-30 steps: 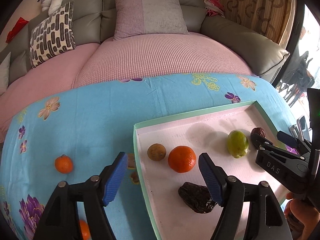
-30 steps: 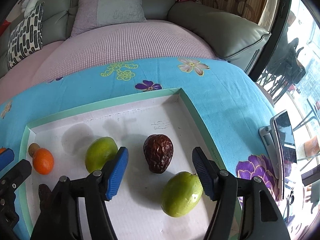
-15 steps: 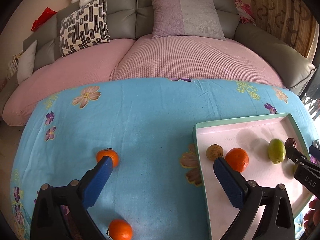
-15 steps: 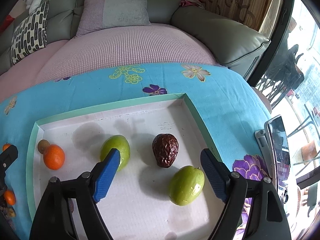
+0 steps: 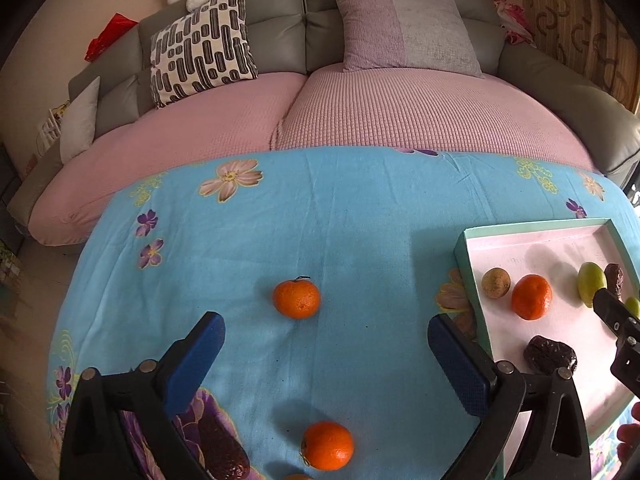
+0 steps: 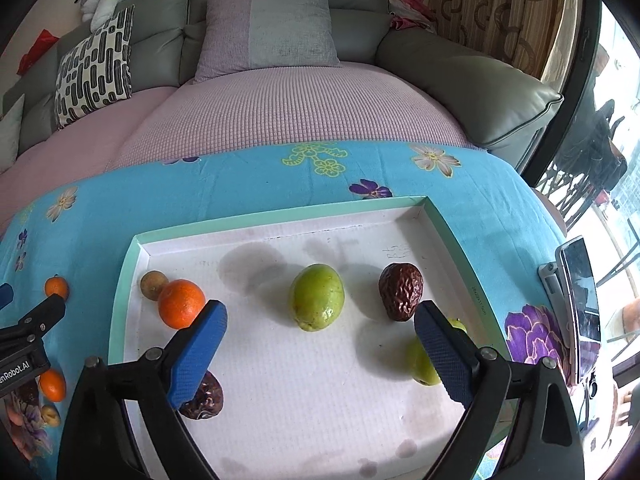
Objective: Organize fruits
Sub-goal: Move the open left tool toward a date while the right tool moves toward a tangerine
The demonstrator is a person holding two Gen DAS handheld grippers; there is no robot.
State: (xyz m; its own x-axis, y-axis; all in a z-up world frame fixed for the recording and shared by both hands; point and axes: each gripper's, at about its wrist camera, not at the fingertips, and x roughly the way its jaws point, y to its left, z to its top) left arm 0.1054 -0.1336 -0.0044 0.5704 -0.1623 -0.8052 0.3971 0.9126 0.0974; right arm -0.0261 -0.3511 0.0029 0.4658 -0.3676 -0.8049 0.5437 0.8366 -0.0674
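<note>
The mint-rimmed tray (image 6: 452, 236) is sitting on the blue floral cloth (image 5: 340, 220), which is covering the table in front of a grey sofa (image 5: 400, 8); the tray's white floor is lying mostly bare toward its near edge, and a wide stretch of cloth is lying open to the left of the tray. The left gripper (image 5: 326, 334) is hovering over that stretch, outside the tray's left wall, its blue-padded jaws spread wide and holding nothing. One loose orange (image 5: 296, 298) is lying on the cloth just beyond its fingertips, roughly midway between them, well apart from the tray; a second orange (image 5: 327, 445) is lying nearer the camera, between the finger arms. The right gripper (image 6: 320, 320) is hanging above the tray's middle, likewise gaping wide and empty, pointing toward the tray's far wall. Inside the tray, a green fruit (image 6: 317, 297) is resting just ahead of its tips, a wrinkled dark date (image 6: 401, 291) is lying near the right finger, another green fruit (image 6: 422, 362) is partly hiding behind that finger, and an orange in the tray (image 6: 181, 303) is sitting by the left wall, touching a small brown fruit (image 6: 153, 285). A phone (image 6: 580, 304) is lying on the cloth right of the tray.
</note>
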